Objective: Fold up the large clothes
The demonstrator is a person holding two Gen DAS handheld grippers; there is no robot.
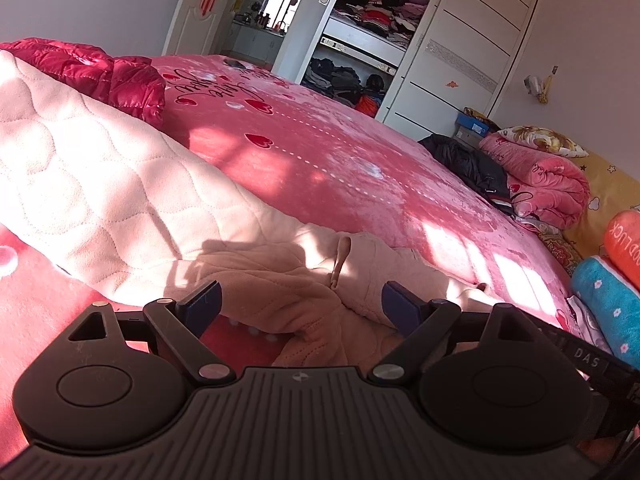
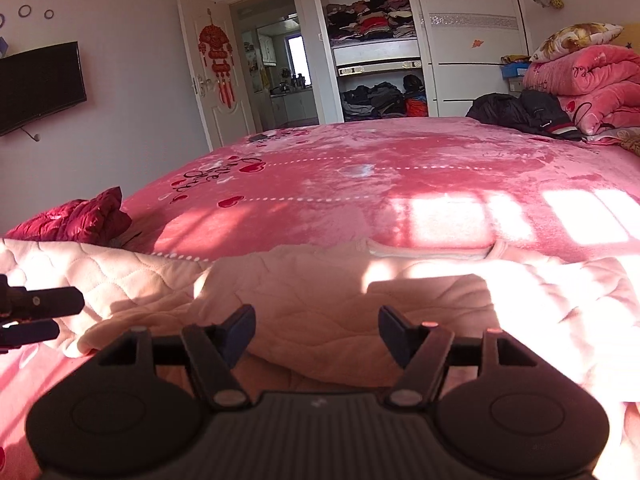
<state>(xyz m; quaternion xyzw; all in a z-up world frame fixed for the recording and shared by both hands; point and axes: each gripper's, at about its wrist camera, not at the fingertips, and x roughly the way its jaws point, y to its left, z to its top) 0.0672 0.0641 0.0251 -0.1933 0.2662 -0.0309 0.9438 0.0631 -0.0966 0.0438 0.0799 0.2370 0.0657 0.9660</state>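
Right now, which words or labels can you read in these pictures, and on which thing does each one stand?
"OD LUCK": orange cushion, start cut off.
"DAS": black strap by the left gripper.
Black cursive script on the pink bedspread: upside down, unclear, perhaps "Love".
Red door ornament: too small to read.

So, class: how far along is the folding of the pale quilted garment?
Done: the pale quilted garment lies on the pink bedspread, partly doubled over. In hand: nothing; the left tongs and right tongs are open. Left: final folds, and the red jacket looks unfolded.
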